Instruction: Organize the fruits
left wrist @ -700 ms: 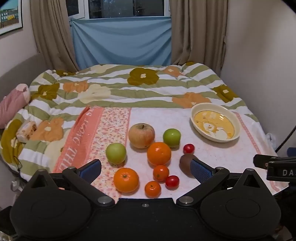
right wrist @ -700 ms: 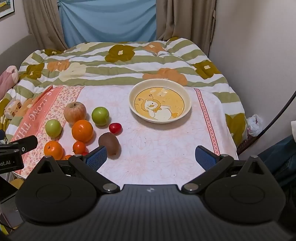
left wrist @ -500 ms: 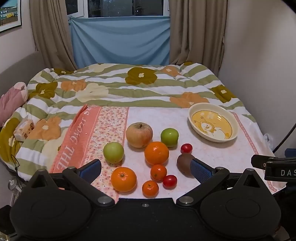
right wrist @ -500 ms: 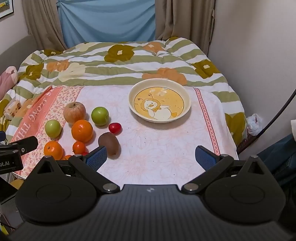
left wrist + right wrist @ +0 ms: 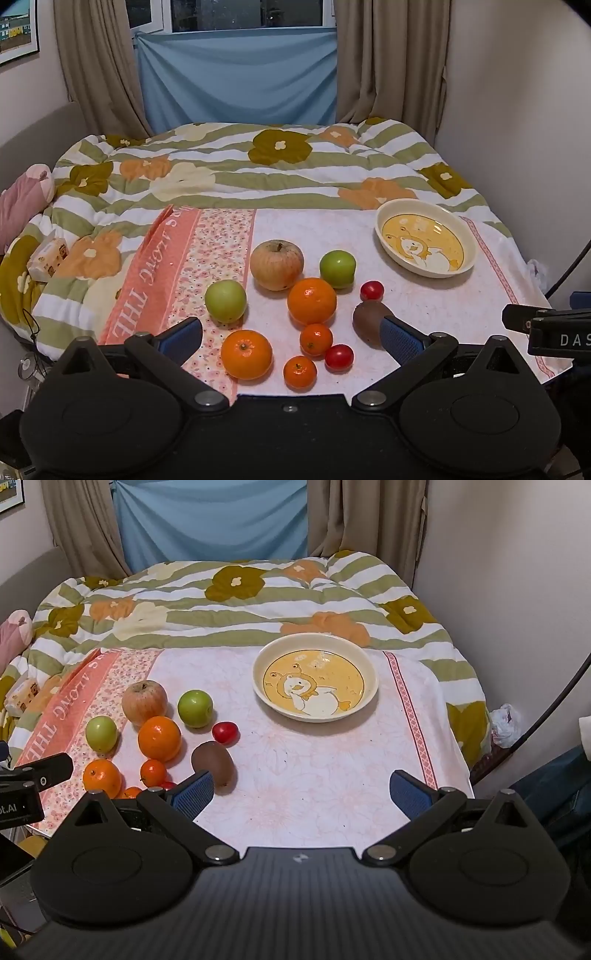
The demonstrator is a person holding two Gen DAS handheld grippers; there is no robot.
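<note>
A bed fills the room, covered by a striped quilt with big flowers, and a pink-and-white cloth is spread over its near end as the working surface. Behind it hang beige curtains and a blue sheet under the window.

At the far left a pink soft toy lies at the quilt's edge, with a small tissue pack just in front of it. On the cloth's left half the fruit sits in a loose cluster: a green apple, a reddish apple behind it, a large orange in the middle, and a second green apple to its right. Nearer the camera are another orange, two small tangerines and a cherry tomato. A second tomato and a brown kiwi lie at the cluster's right edge, the kiwi partly hidden behind a blue fingertip. Well apart to the right stands a cream bowl with a cartoon duck inside, holding nothing.

The left gripper hovers over the near fruit with its jaws wide apart and nothing between the pads. The right gripper hangs over bare cloth, jaws equally wide and holding nothing.
</note>
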